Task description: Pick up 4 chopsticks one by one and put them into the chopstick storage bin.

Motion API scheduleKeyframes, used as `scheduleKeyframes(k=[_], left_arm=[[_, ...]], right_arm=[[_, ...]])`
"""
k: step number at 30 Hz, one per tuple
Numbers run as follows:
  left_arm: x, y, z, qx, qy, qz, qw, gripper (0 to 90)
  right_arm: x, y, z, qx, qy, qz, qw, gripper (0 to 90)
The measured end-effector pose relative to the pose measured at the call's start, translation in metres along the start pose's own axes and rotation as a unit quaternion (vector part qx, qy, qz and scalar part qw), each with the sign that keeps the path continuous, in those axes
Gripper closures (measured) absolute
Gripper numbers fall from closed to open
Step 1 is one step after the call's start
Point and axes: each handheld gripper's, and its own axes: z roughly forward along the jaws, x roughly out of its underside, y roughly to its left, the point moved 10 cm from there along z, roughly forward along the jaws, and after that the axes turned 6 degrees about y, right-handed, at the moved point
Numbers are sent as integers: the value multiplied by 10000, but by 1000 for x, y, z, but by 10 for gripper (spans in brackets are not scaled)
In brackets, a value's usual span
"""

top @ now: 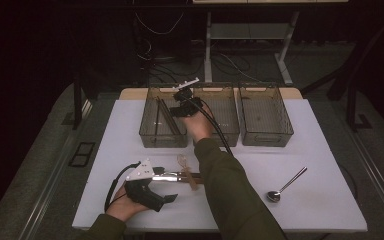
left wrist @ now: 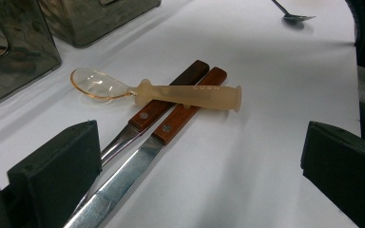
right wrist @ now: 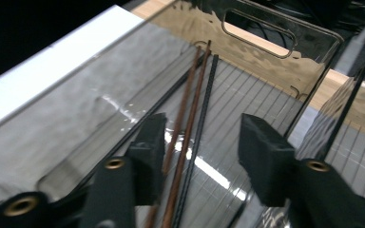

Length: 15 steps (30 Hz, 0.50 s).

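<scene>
The right gripper (top: 179,106) hangs over the left one of three clear bins (top: 162,120) that stand in a row along the far edge of the tabletop (top: 130,130). Its fingers (right wrist: 265,156) are spread apart and hold nothing. Below them, on the ribbed floor of that bin, lie the chopsticks (right wrist: 190,109), two brown and two black, side by side and running lengthwise.

The left gripper (top: 167,198) rests near the near edge of the tabletop, left of the middle, in the person's hand (top: 122,207). Its fingers (left wrist: 57,171) are also spread wide and empty. Just ahead of them lie two wooden-handled knives (left wrist: 171,121) side by side, touching, with a translucent plastic spoon (left wrist: 171,92) lying across their handles. A metal spoon (top: 285,186) lies well apart, toward the near right corner.
</scene>
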Motion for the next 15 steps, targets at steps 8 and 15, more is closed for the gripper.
scheduleKeyframes(k=[8, 15], left_arm=[[0, 1, -1, -10, -26, -51, 10000, 0], [2, 2, -1, -41, 9, -102, 9999, 0]], right_arm=[[12, -3, -38, -347, -250, -202, 9989, 337], [37, -12, -67, -538, -161, -350, 9978, 282]])
